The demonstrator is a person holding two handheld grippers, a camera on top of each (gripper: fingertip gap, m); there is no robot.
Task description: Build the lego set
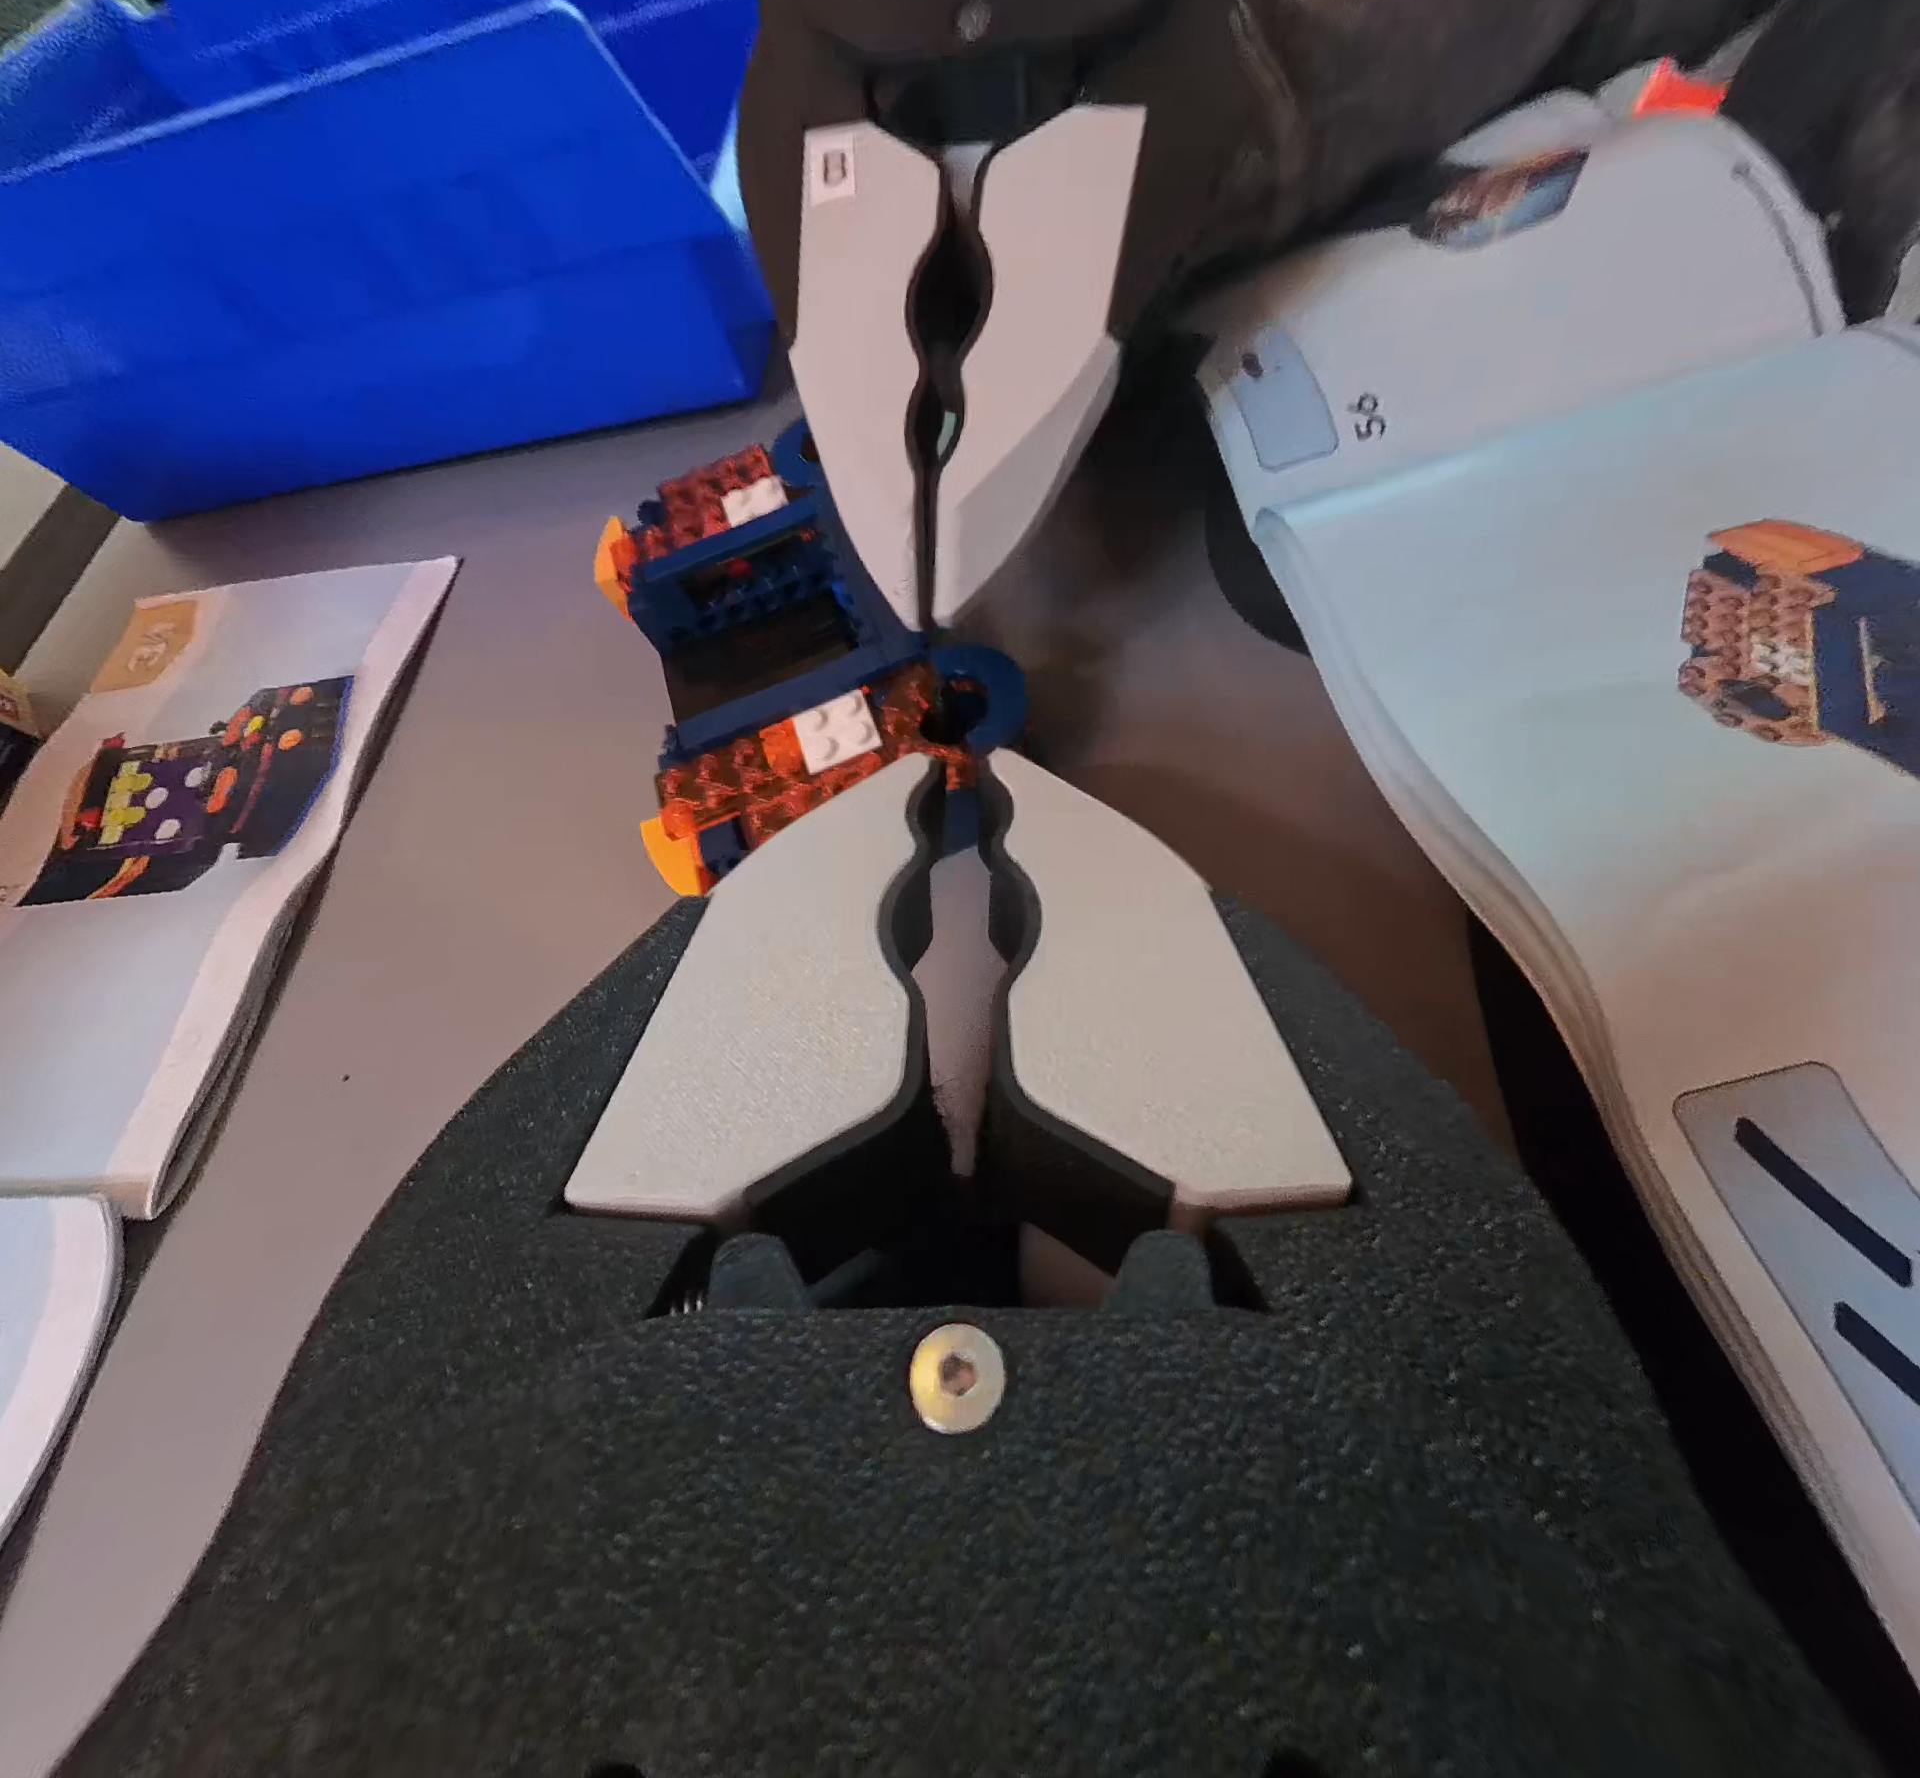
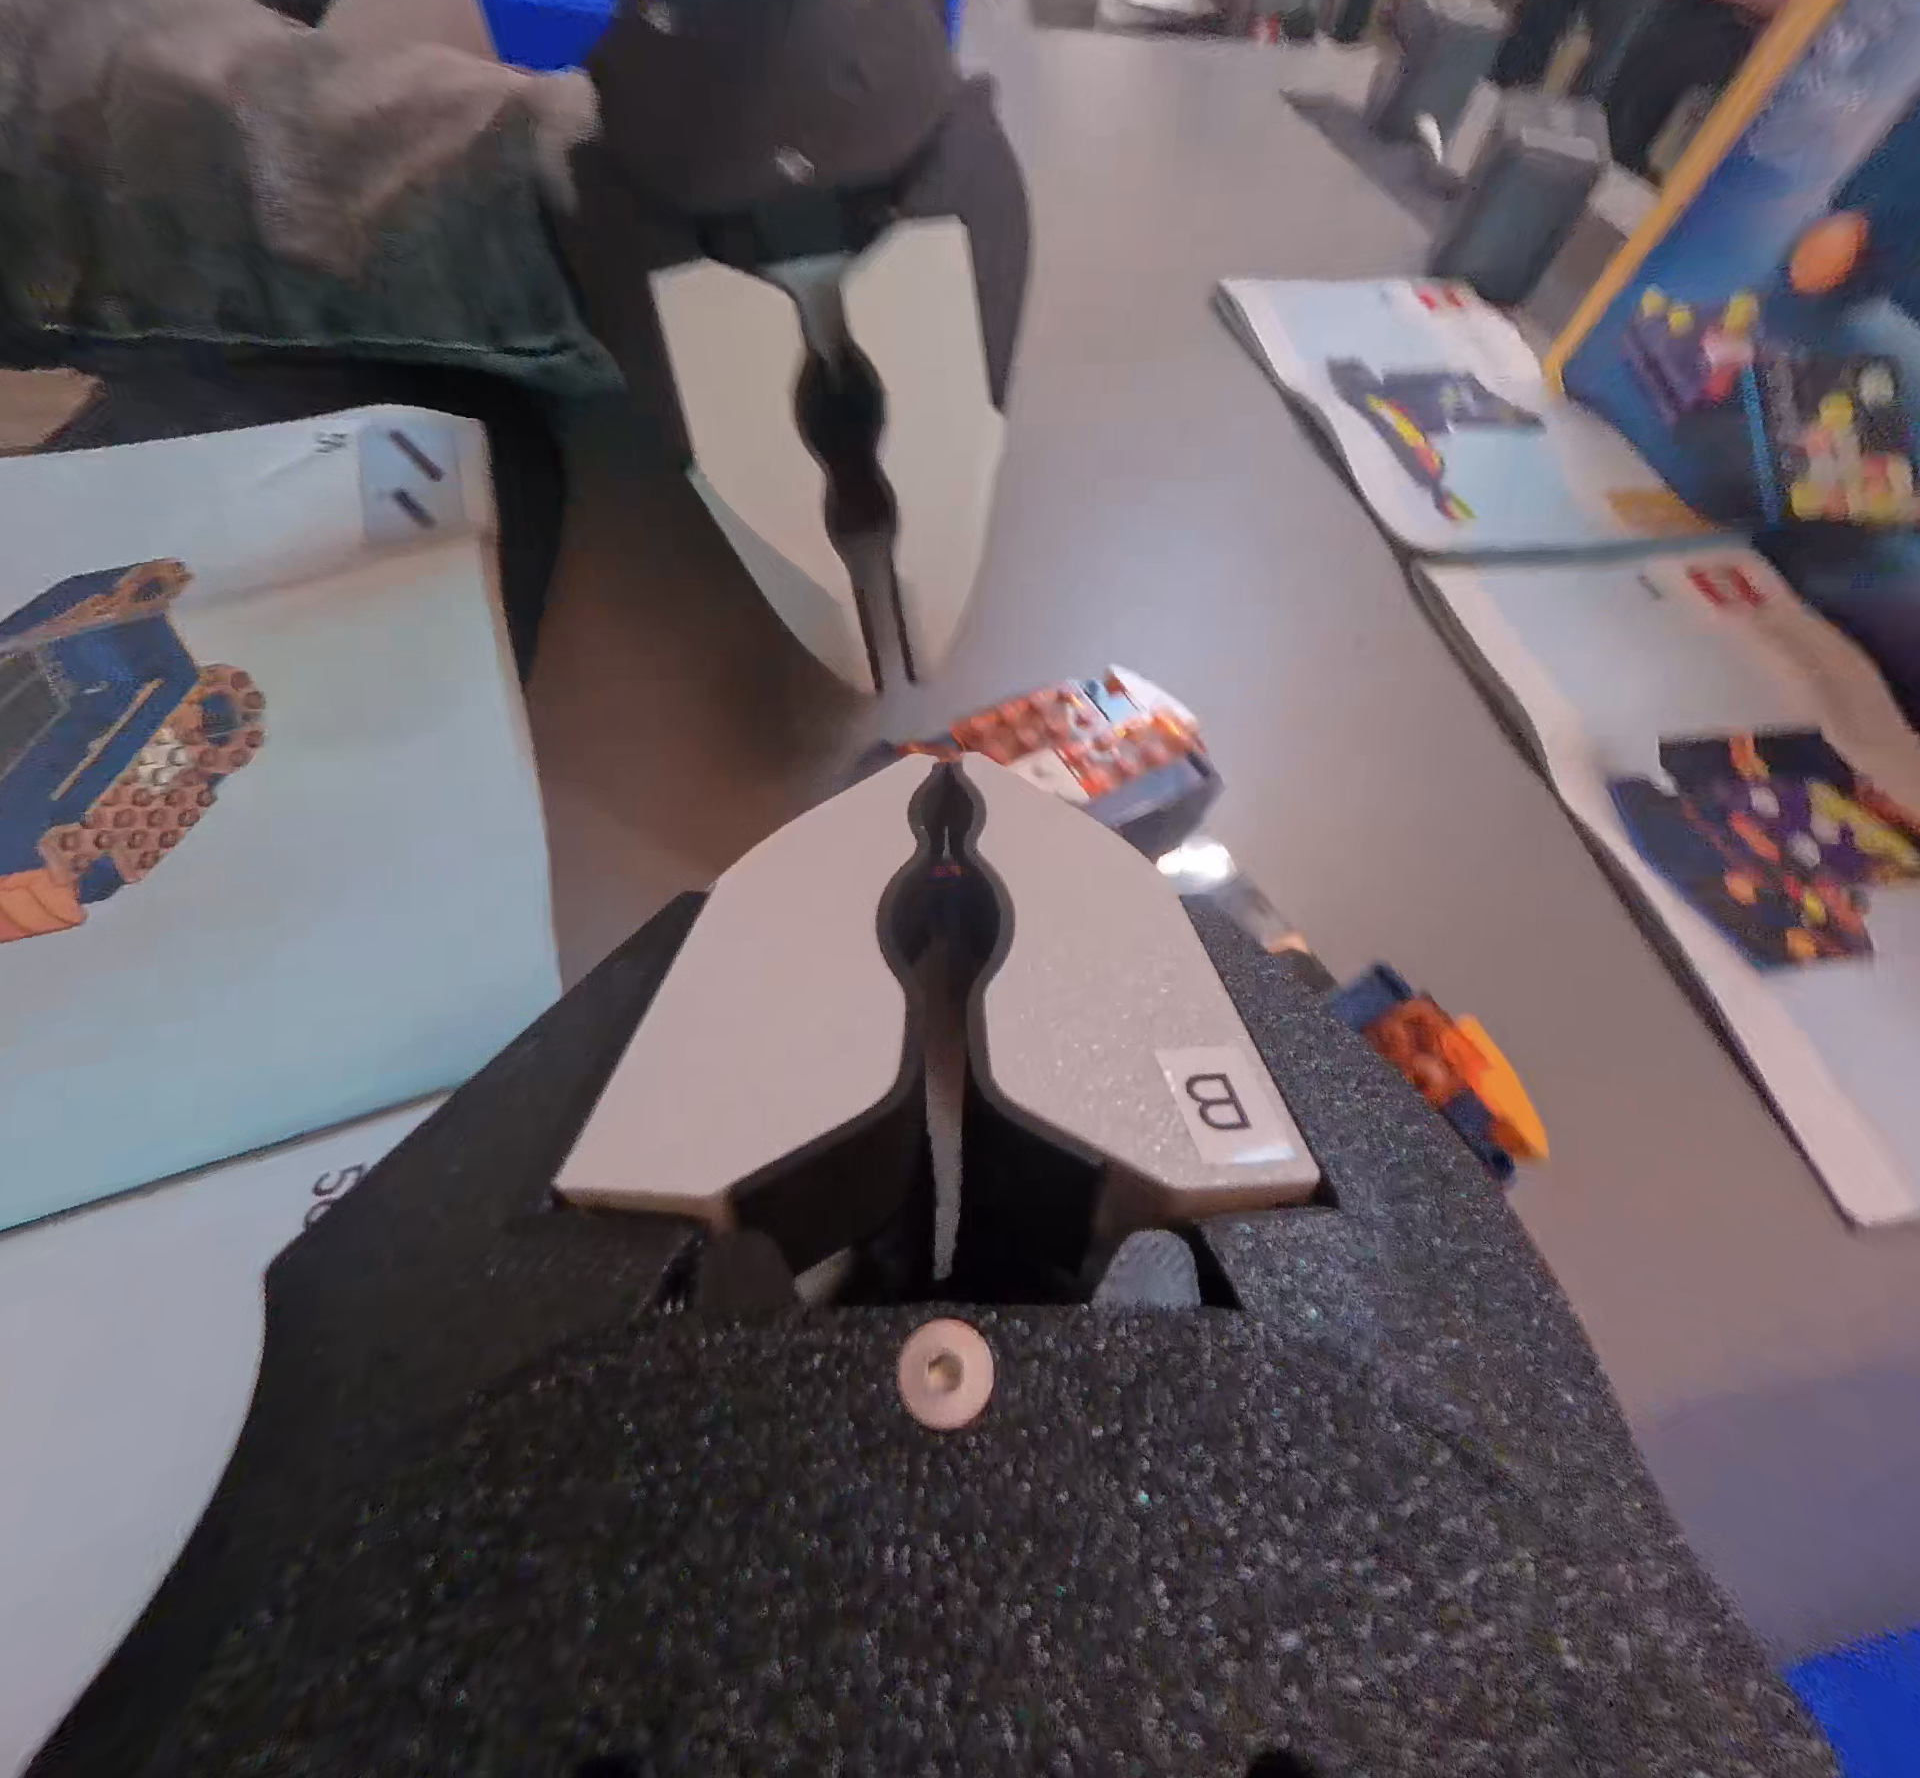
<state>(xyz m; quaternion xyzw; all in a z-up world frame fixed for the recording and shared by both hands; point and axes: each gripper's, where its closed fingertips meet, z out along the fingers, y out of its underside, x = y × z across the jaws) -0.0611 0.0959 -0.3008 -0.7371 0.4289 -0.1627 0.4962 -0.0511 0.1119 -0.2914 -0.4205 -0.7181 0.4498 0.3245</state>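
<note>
1. Containers: two blue bins [image 1: 343,274] at the table's far-left edge in the left wrist view; contents not visible. A blue set box [image 2: 1766,294] stands at the far right in the right wrist view.
2. Count: one lego build [image 1: 790,679], orange and dark blue with white bricks, on the grey table [image 1: 499,897] between the two grippers. One small loose orange/blue sub-assembly [image 2: 1444,1053] lies on the table beside the right gripper's body.
3. Booklets: one open instruction booklet [image 1: 1558,689] just right of the build; two more [image 2: 1423,419] over by the box.
4. Left gripper [image 1: 956,772]: jaws closed down to a thin slit, tips pinching the build's near edge by the dark blue ring piece.
5. Right gripper [image 2: 945,762]: jaws nearly together, tips against the build's opposite side at the blue frame. Can't tell if a piece sits between them. Frames are motion-blurred.
</note>
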